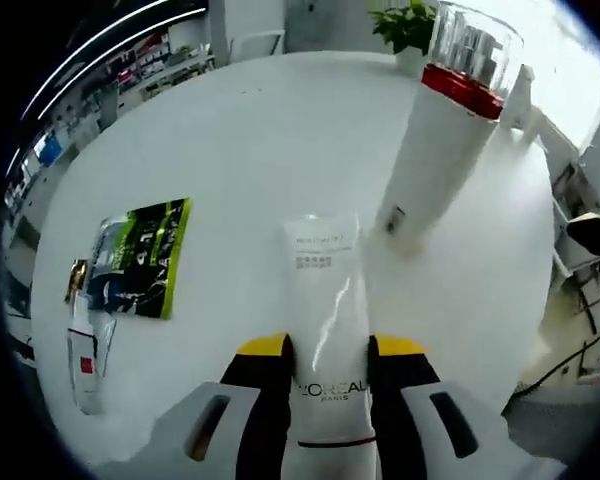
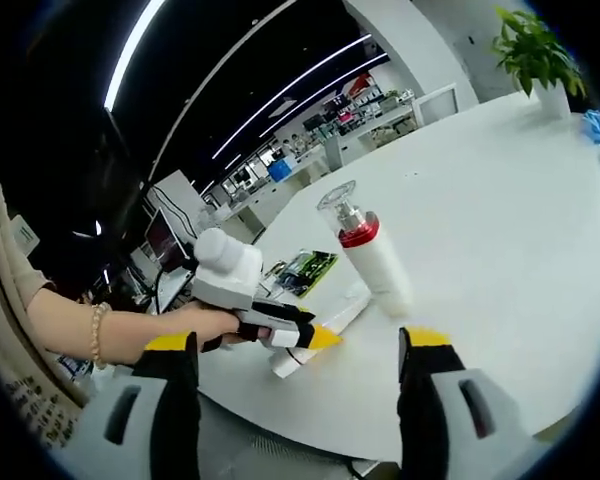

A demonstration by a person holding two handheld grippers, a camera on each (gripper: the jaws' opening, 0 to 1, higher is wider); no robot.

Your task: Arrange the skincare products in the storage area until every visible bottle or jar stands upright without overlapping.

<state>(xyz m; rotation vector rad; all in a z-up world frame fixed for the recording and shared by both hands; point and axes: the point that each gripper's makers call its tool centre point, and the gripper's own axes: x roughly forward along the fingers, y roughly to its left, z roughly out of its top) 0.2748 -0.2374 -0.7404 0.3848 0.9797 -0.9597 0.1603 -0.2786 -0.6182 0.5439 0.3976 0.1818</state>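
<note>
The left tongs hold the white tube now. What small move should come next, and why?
Probably tip the L'Oreal tube up onto its end beside the upright pump bottle. The left tongs grip it while it lies flat on the table; the right tongs are open.

We see a large white round table (image 2: 500, 200) with a smooth, glossy top that catches soft reflections. At its far edge stands a green potted plant (image 1: 408, 27) in a white pot, with a white chair (image 1: 255, 42) nearby. Beyond the table we make out an open office: rows of desks and shelves (image 2: 365, 112) crowded with small items, and a dark monitor (image 2: 163, 240). Long white light strips (image 2: 280, 95) run across a dark ceiling. Bright daylight washes in from one side, and a white wall (image 2: 420, 40) rises behind the table.
</note>
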